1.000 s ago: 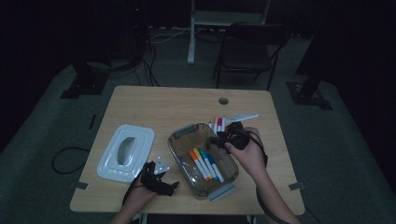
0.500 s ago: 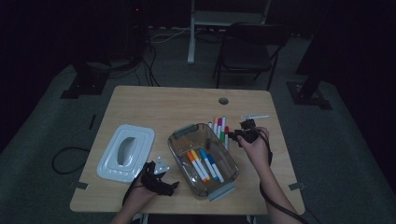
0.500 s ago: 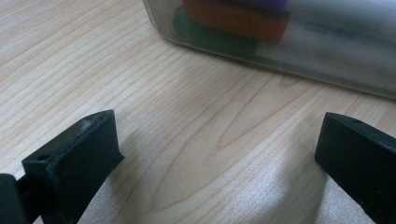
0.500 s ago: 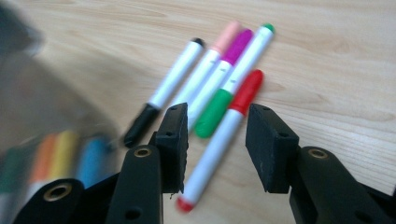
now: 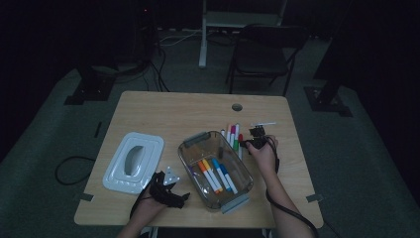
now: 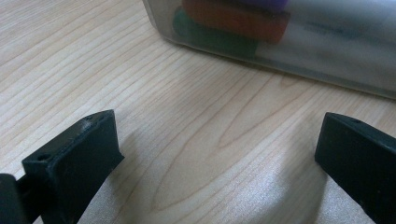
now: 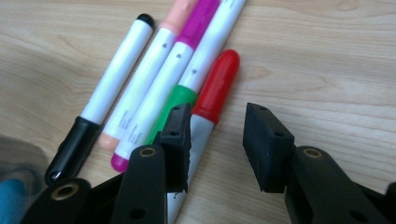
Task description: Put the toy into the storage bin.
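A: Where are we now?

B: Our right tool is low over the pens on the table, just right of the bin. The red pen is the one nearest to it. It lies flat at the right end of the row, touching the green pen.

A: Do we have it yet?

B: No. The jaws have just been closing, but there is a gap between them. The red pen runs under the left jaw. It is not in the gap.

A: So what do we do?

B: We think we should slide a bit to the left, so one jaw goes on each side of the red pen. Then we go down and squeeze. We must keep the left jaw off the green pen, or we may grab two.

A: And the left tool?

B: It rests on the table near the bin's near left corner. Its jaws are spread wide, with only wood between them.
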Tool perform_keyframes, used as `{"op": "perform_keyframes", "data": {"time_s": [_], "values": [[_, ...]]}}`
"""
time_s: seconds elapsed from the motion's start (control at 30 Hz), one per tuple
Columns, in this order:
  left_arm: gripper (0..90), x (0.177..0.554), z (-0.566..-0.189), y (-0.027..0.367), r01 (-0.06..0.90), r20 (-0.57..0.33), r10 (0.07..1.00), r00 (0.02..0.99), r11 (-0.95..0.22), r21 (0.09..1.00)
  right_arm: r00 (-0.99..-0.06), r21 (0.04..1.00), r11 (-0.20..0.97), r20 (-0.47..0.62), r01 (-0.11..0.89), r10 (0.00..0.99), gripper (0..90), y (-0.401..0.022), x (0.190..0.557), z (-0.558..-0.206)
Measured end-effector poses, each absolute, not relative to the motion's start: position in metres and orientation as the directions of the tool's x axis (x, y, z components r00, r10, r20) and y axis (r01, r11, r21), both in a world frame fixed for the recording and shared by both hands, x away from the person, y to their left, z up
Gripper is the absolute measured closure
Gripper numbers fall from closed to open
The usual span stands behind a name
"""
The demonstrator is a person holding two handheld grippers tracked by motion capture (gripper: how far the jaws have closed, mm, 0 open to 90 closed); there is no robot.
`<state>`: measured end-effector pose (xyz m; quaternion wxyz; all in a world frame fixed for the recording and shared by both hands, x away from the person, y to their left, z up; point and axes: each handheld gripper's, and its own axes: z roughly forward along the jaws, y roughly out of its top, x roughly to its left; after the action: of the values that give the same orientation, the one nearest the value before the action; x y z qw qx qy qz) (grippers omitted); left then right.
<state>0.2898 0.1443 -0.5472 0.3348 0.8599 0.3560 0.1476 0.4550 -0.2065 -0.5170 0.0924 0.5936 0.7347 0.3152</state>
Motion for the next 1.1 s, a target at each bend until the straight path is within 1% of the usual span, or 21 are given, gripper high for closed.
{"op": "perform_keyframes", "data": {"time_s": [0.13,0.17,0.33,0.5,0.57,0.6,0.67,0.93,1.03,1.1], "values": [[0.5,0.29,-0.547,0.144,0.513,0.015,0.712,0.702,-0.521,0.682,-0.26,0.568,0.104,0.201,0.816,0.945,62.7,-0.209,0.455,-0.516],[0.5,0.29,-0.547,0.144,0.513,0.015,0.712,0.702,-0.521,0.682,-0.253,0.567,0.076,0.239,0.82,0.938,61.9,-0.211,0.455,-0.516],[0.5,0.29,-0.547,0.144,0.514,0.015,0.711,0.703,-0.522,0.681,-0.234,0.57,0.05,0.255,0.82,0.938,60.3,-0.214,0.453,-0.516],[0.5,0.29,-0.547,0.144,0.513,0.016,0.711,0.703,-0.523,0.681,-0.255,0.572,0.054,0.278,0.819,0.926,59.4,-0.205,0.452,-0.516],[0.5,0.29,-0.547,0.144,0.513,0.016,0.711,0.703,-0.523,0.681,-0.259,0.564,0.071,0.261,0.823,0.93,62.1,-0.201,0.452,-0.517],[0.5,0.29,-0.547,0.144,0.513,0.016,0.711,0.703,-0.523,0.681,-0.261,0.56,0.08,0.251,0.825,0.932,62.1,-0.2,0.453,-0.518],[0.5,0.29,-0.547,0.144,0.513,0.015,0.711,0.703,-0.522,0.682,-0.258,0.548,0.079,0.257,0.832,0.931,65.0,-0.199,0.453,-0.52],[0.5,0.29,-0.547,0.144,0.513,0.016,0.711,0.703,-0.522,0.681,-0.199,0.537,0.045,0.233,0.843,0.952,69.1,-0.208,0.45,-0.521],[0.5,0.29,-0.547,0.144,0.514,0.015,0.711,0.703,-0.522,0.681,-0.183,0.533,0.035,0.227,0.845,0.957,71.8,-0.213,0.449,-0.523],[0.5,0.29,-0.547,0.144,0.513,0.015,0.711,0.703,-0.522,0.681,-0.17,0.53,0.025,0.226,0.848,0.959,75.4,-0.215,0.448,-0.523]]}}
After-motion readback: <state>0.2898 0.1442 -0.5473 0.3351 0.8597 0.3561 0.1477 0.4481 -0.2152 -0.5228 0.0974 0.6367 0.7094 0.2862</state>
